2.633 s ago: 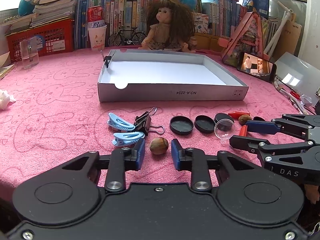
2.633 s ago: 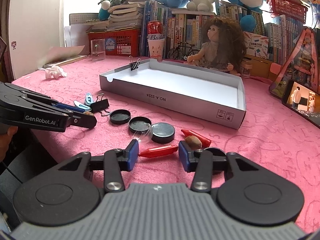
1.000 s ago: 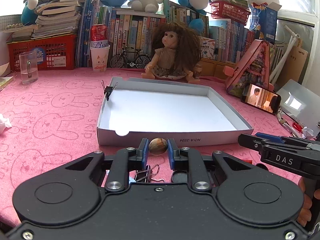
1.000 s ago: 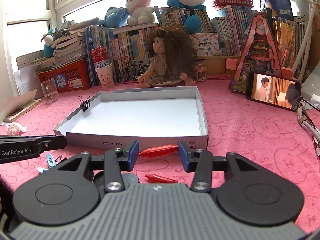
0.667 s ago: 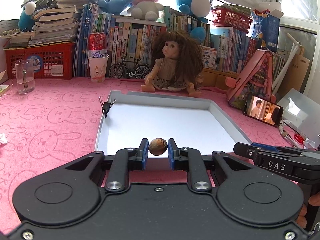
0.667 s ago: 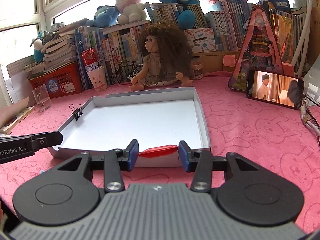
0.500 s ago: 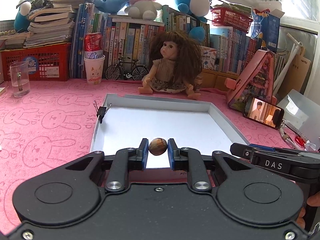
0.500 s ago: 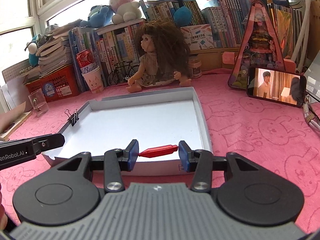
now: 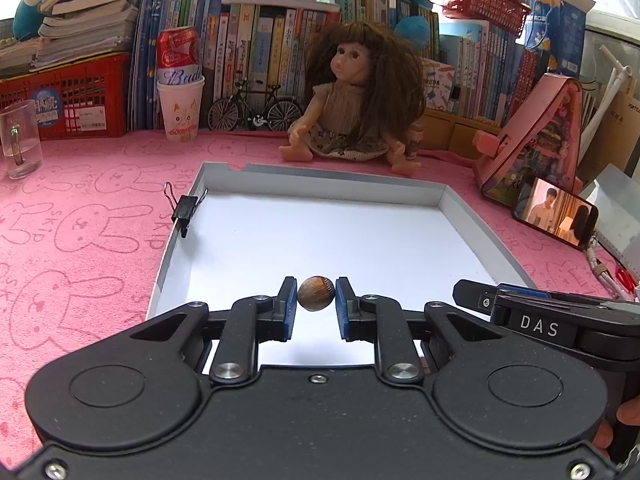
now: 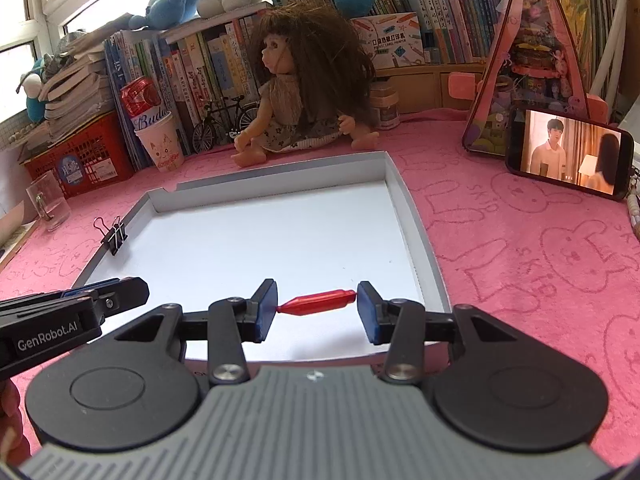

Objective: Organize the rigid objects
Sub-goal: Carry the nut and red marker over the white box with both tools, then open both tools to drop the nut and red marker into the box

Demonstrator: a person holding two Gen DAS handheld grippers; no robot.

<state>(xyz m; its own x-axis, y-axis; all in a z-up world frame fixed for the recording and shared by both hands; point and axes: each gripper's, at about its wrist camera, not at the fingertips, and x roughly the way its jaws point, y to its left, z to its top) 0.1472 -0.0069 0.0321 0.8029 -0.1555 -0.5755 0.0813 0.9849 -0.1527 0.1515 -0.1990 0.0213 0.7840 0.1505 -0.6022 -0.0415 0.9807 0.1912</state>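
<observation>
My left gripper [image 9: 316, 300] is shut on a small brown nut [image 9: 315, 293] and holds it above the near part of the shallow grey box [image 9: 460, 208] with a white floor. My right gripper [image 10: 317, 305] is shut on a red plastic cap-like piece [image 10: 318, 301], gripped end to end, above the same box [image 10: 416, 220] near its front right. Each gripper shows at the edge of the other's view, the right one in the left wrist view [image 9: 540, 320] and the left one in the right wrist view [image 10: 80, 308]. The box floor is bare.
A black binder clip [image 9: 184, 208] is clipped on the box's left wall. A doll [image 9: 356, 100] sits behind the box. A phone [image 9: 556, 216] and pink stand are at the right, a glass mug [image 9: 18, 140], cup and can at the back left. Pink cloth covers the table.
Both grippers have lifted their objects from the cloth and moved forward over the box. The loose items in front of the box have dropped out of view.
</observation>
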